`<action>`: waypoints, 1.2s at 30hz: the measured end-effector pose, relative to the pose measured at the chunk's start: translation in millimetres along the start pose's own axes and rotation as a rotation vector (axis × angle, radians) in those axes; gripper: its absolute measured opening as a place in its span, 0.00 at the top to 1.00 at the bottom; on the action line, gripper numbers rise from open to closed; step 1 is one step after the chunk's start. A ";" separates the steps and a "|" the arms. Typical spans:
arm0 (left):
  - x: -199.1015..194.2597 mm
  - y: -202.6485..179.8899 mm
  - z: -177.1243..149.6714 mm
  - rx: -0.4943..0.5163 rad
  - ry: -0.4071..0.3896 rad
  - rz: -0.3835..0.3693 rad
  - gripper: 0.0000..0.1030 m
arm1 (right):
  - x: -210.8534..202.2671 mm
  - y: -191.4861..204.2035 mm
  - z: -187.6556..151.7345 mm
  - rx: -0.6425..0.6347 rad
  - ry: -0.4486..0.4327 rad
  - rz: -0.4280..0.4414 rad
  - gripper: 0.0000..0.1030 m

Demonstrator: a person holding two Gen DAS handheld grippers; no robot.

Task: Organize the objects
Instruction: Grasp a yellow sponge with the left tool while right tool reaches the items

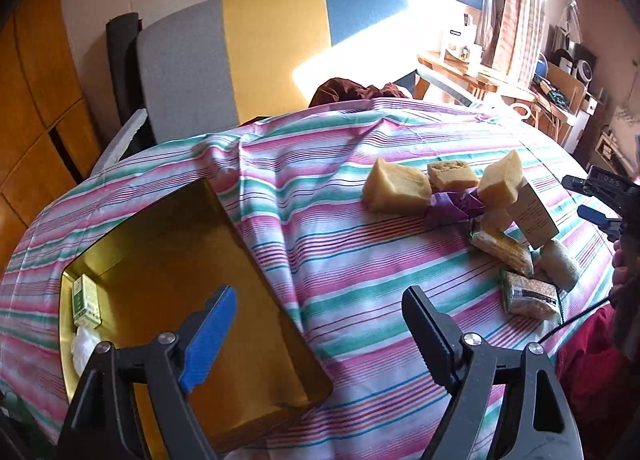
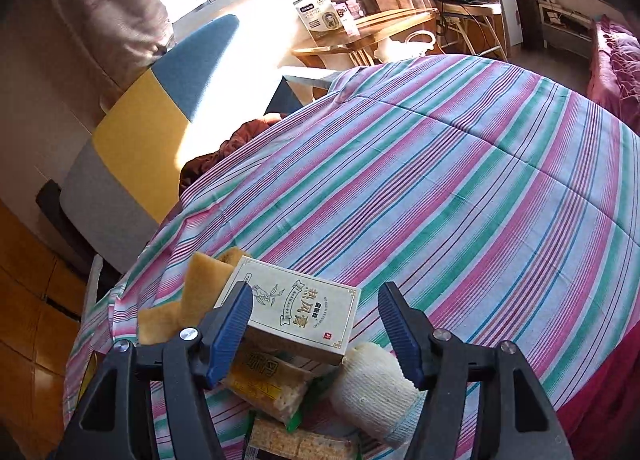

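- A bed covered by a striped sheet (image 1: 360, 260) in pink, green and white fills most of the room in front of me; behind it stands a headboard (image 1: 248, 48) in grey, yellow and blue panels.
- A gold metal tray (image 1: 192, 260) sits on the sheet towards the left side, with a small green box (image 1: 86, 300) and a white wad (image 1: 84, 348) tucked into its near left corner.
- To the right of the tray, well apart from it, lies a heap of things: three yellowish sponge blocks (image 1: 396, 190), a purple wrapper (image 1: 456, 204), cracker packets (image 1: 504, 250), a white gauze roll (image 1: 560, 266), and a cream ointment box (image 2: 292, 316) leaning on top.
- The left gripper (image 1: 320, 344) hangs over the tray's right edge, its jaws spread wide and holding nothing.
- The right gripper (image 2: 316, 328) hovers at the heap, jaws apart on either side of the ointment box; the left pad overlaps the box's edge, the right pad stands clear, so nothing is clamped.
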State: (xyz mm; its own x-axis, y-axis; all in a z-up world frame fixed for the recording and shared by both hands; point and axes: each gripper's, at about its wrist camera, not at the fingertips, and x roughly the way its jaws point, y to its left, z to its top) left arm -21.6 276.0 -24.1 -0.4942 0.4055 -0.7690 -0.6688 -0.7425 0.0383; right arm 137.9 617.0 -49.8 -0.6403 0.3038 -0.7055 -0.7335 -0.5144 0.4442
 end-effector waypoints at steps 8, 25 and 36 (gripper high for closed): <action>61.0 -39.8 55.4 0.012 0.063 -0.034 0.10 | -3.2 4.8 -0.9 0.000 0.020 0.065 0.34; 189.0 -98.7 112.3 0.107 0.176 0.068 0.08 | -2.7 -15.9 6.8 0.122 0.011 0.120 0.30; 134.7 -58.1 75.7 -0.010 0.111 -0.096 0.33 | 7.2 -6.8 3.9 0.061 0.043 0.082 0.29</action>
State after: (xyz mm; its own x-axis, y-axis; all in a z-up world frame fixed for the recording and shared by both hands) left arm -91.3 414.1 -81.6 -0.3634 0.4139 -0.8347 -0.7044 -0.7084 -0.0446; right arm 137.4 625.8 -55.7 -0.6892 0.2271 -0.6881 -0.6925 -0.4858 0.5333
